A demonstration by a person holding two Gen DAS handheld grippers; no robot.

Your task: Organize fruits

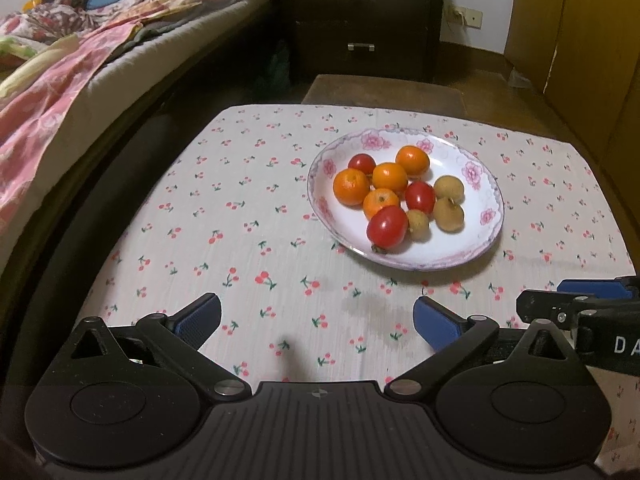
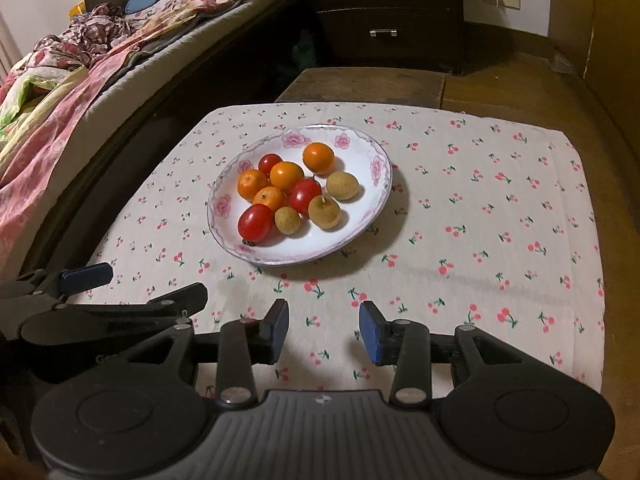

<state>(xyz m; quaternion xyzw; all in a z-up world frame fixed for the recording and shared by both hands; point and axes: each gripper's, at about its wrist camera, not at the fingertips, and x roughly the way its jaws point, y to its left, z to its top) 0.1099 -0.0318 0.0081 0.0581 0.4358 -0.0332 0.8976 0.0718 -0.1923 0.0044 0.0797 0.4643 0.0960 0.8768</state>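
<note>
Looking along your left gripper (image 1: 316, 320), jaws spread and empty, you face the fruit plate (image 1: 476, 258) on the cherry-print cloth (image 1: 224, 216), the bed (image 1: 60, 68) leftward. From your right gripper (image 2: 323, 330), parted too, nothing blocks the plate (image 2: 360, 232); a dresser (image 2: 384, 12) stands behind.

Ten small fruits heaped on one flowered plate

The white plate (image 2: 376, 200) with a pink floral rim holds four oranges, three red tomatoes and three tan longans, all touching or nearly so. The oranges (image 2: 286, 176) cluster at the left and far side, the largest tomato (image 2: 255, 222) lies nearest the front rim, and the longans (image 2: 324, 212) sit to the right, one showing a stem stub.
</note>
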